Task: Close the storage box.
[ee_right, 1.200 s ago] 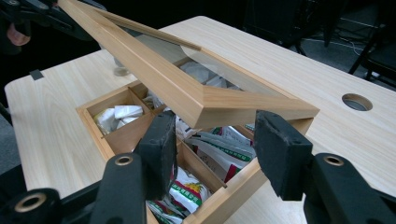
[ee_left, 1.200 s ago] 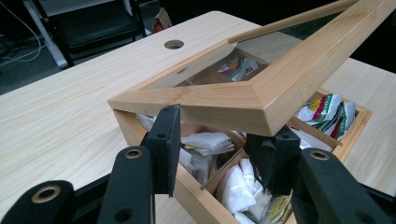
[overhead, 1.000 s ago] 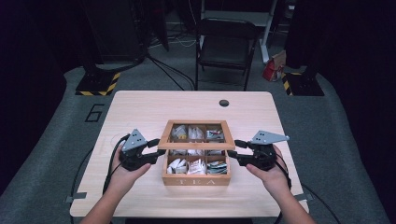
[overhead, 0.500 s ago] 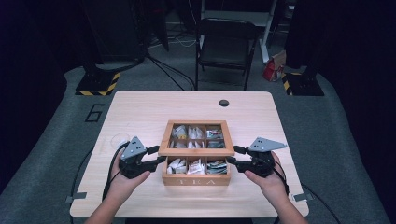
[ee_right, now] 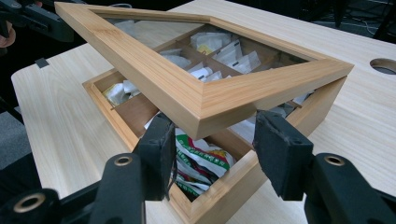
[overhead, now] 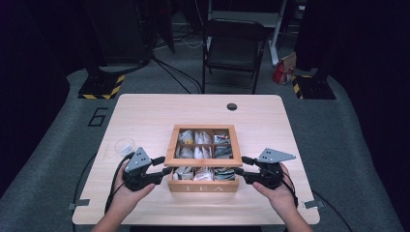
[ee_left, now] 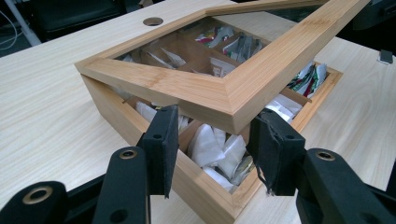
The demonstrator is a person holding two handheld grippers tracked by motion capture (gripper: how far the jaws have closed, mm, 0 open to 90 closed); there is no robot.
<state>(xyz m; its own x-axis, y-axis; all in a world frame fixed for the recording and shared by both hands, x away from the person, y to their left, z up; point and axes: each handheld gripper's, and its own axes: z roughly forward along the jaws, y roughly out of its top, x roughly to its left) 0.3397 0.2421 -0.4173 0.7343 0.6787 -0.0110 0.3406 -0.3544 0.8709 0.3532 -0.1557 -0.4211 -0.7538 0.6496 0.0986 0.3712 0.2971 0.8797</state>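
Observation:
A wooden tea box (overhead: 203, 187) stands at the table's near middle, with several compartments of tea bags (overhead: 200, 173). Its glass-paned lid (overhead: 203, 163) is hinged at the back and tilted partly up. My left gripper (overhead: 164, 166) is shut on the lid's front left corner, which is wedged between its black pads (ee_left: 163, 140). My right gripper (overhead: 240, 166) is shut on the front right corner in the same way. In the left gripper view the lid (ee_left: 187, 88) hangs a little above the box rim (ee_left: 140, 126). The right gripper view shows the lid (ee_right: 187, 88) above the bags (ee_right: 201, 156).
A small clear cup (overhead: 124, 145) stands on the table left of the box, just behind my left hand. A round cable hole (overhead: 232, 106) is in the tabletop (overhead: 145, 116) at the back. A black chair (overhead: 234, 48) stands beyond the far edge.
Both grippers have sunk and come nearer the table's front edge with the lid's corners between their jaws. The lid now stands lower over the box.

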